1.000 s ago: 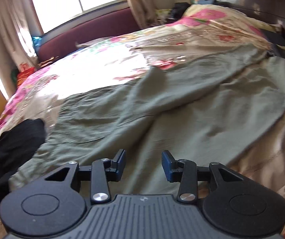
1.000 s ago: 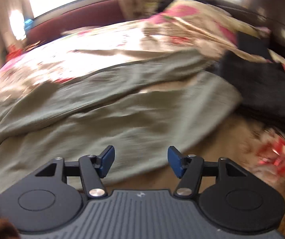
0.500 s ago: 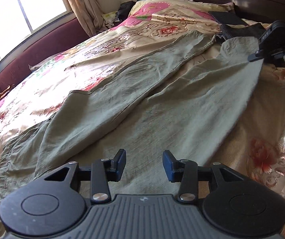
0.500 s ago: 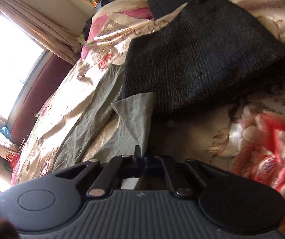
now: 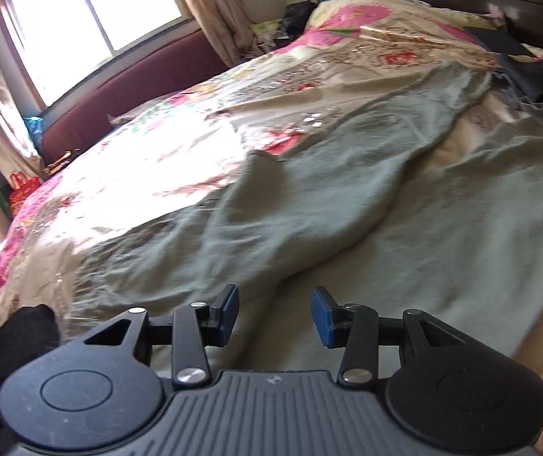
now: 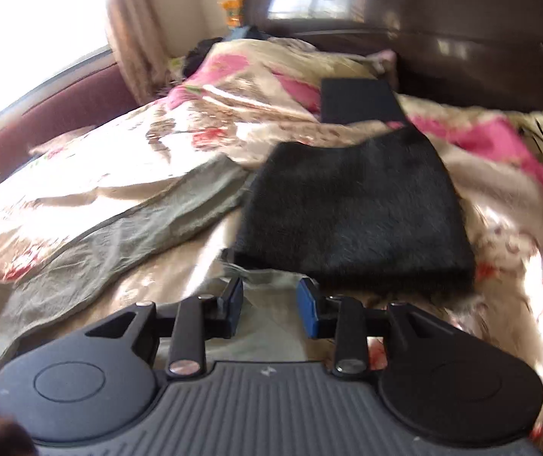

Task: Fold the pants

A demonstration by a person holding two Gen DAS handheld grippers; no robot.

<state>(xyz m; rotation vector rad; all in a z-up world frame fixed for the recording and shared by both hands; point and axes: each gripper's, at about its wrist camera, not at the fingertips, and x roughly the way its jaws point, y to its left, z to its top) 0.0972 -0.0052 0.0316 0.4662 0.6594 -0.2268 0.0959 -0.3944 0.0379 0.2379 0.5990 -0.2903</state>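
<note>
The bed (image 5: 127,174) wears a glossy cream cover with pink flowers. The olive green pants (image 5: 309,205) lie spread and wrinkled on it, legs apart. A folded black garment (image 6: 355,220) lies by the leg ends, a flat dark item (image 6: 357,100) beyond it. Another black cloth (image 5: 9,345) lies at the near left edge.

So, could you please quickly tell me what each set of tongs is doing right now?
Left tongs: open, holding nothing, over the olive pants.
Right tongs: open, holding nothing, over a pant leg's end beside the folded black garment.
</note>
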